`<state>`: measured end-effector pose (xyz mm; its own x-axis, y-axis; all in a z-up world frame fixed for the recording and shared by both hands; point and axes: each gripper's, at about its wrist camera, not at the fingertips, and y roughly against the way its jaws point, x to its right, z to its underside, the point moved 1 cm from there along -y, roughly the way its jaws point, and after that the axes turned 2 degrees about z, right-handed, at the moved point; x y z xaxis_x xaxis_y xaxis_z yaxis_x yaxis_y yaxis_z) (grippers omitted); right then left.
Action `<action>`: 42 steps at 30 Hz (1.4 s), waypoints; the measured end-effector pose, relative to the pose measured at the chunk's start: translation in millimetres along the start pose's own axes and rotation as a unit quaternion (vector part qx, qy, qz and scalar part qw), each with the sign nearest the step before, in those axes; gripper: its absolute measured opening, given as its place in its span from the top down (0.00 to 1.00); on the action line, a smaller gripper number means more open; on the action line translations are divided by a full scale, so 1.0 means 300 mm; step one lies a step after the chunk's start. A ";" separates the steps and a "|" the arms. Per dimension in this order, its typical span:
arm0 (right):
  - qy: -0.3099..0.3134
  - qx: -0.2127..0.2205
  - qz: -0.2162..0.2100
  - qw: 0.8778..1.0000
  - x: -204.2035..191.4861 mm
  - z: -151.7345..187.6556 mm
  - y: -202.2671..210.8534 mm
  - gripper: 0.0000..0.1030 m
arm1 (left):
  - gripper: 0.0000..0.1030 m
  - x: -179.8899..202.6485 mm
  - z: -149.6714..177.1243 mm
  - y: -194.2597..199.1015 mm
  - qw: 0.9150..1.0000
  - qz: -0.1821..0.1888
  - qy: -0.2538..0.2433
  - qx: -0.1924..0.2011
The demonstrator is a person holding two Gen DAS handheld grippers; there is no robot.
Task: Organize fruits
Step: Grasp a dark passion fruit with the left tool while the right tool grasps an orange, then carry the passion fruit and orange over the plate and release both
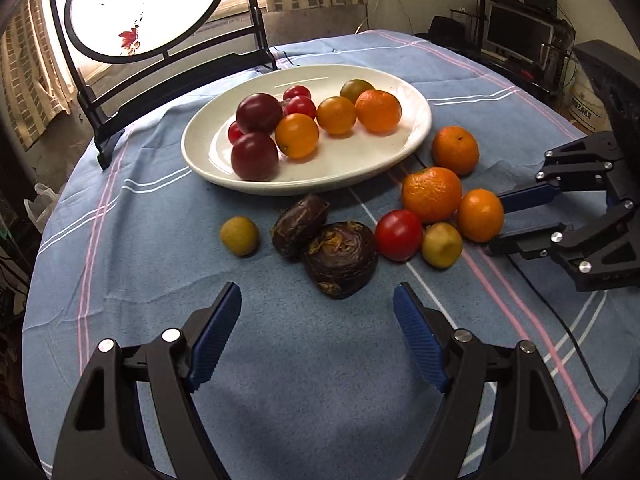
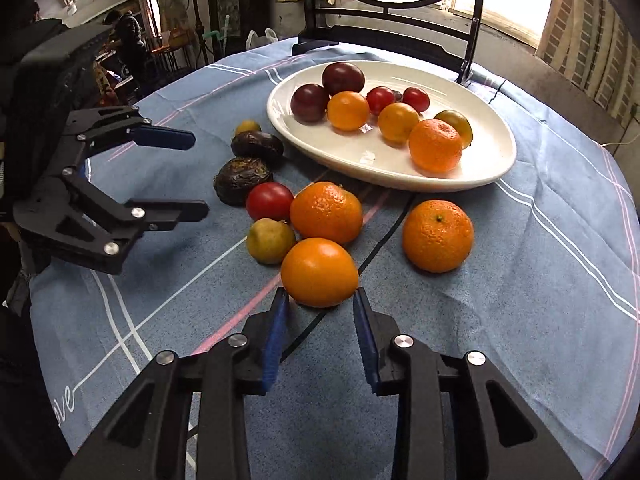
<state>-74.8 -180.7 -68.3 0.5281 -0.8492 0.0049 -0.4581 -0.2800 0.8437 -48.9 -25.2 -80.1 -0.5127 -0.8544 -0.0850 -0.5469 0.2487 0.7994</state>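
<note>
A white oval plate holds several fruits: dark plums, small red tomatoes, oranges. Loose on the blue cloth lie two dark wrinkled fruits, a red tomato, two yellow-green fruits, two mandarins and a smooth orange. My right gripper is shut on the near side of the smooth orange. My left gripper stands open just short of the nearer dark fruit, with nothing held.
A black-framed round screen stands behind the plate at the table's far edge. A dark cable runs over the cloth under the fruits. Shelves with a monitor and a person are beyond the table.
</note>
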 end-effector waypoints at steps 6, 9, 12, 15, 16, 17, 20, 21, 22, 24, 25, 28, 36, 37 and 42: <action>-0.024 0.010 -0.001 1.000 0.049 0.017 0.032 0.69 | 0.47 0.004 -0.044 -0.078 0.999 0.042 0.022 -0.018; -0.031 0.013 -0.004 0.999 0.065 0.021 0.037 0.69 | 0.58 -0.007 -0.062 -0.093 0.998 0.051 0.030 -0.019; -0.037 0.018 -0.006 0.999 0.074 0.025 0.045 0.71 | 0.58 -0.004 -0.059 -0.079 0.998 0.058 0.029 -0.019; -0.038 0.028 -0.008 0.999 0.075 0.023 0.067 0.76 | 0.58 -0.005 -0.044 -0.026 0.998 0.060 0.026 -0.008; -0.038 0.032 -0.009 0.999 0.075 0.020 0.077 0.77 | 0.58 -0.006 -0.041 -0.006 0.998 0.058 0.026 -0.004; -0.036 0.036 -0.008 0.999 0.072 0.016 0.085 0.77 | 0.58 -0.008 -0.041 0.015 0.998 0.054 0.024 0.002; -0.029 0.038 -0.009 0.999 0.063 0.006 0.097 0.78 | 0.58 -0.020 -0.052 0.078 0.998 0.048 0.026 0.022; -0.022 0.033 -0.009 0.999 0.056 0.006 0.095 0.78 | 0.58 -0.022 -0.056 0.095 0.998 0.048 0.027 0.028; -0.015 0.029 -0.006 0.999 0.047 0.009 0.091 0.77 | 0.58 -0.025 -0.056 0.109 0.998 0.048 0.024 0.032; -0.026 0.027 -0.010 0.999 0.050 0.012 0.090 0.63 | 0.58 -0.024 -0.054 0.125 0.998 0.046 0.023 0.036; -0.025 0.021 -0.012 0.999 0.050 0.016 0.086 0.59 | 0.58 -0.025 -0.050 0.127 0.998 0.049 0.024 0.035; -0.019 0.015 0.013 1.000 0.050 0.022 0.056 0.52 | 0.58 -0.024 -0.028 0.123 0.998 0.054 0.027 0.031; -0.003 0.007 0.017 1.000 0.039 0.000 -0.017 0.62 | 0.58 -0.052 0.002 0.125 0.997 0.056 0.043 0.027; 0.002 0.010 0.016 1.000 0.033 0.002 -0.007 0.62 | 0.58 -0.055 0.000 0.128 0.997 0.057 0.044 0.029; -0.017 0.045 0.010 0.999 0.063 -0.025 0.078 0.62 | 0.58 -0.072 -0.031 0.143 0.996 0.057 0.049 0.044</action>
<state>-70.2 -199.9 -44.4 0.4932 -0.8699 0.0019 -0.5325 -0.3002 0.7914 -55.2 -0.3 -38.7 -0.5102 -0.8576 0.0655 -0.5464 0.3820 0.7454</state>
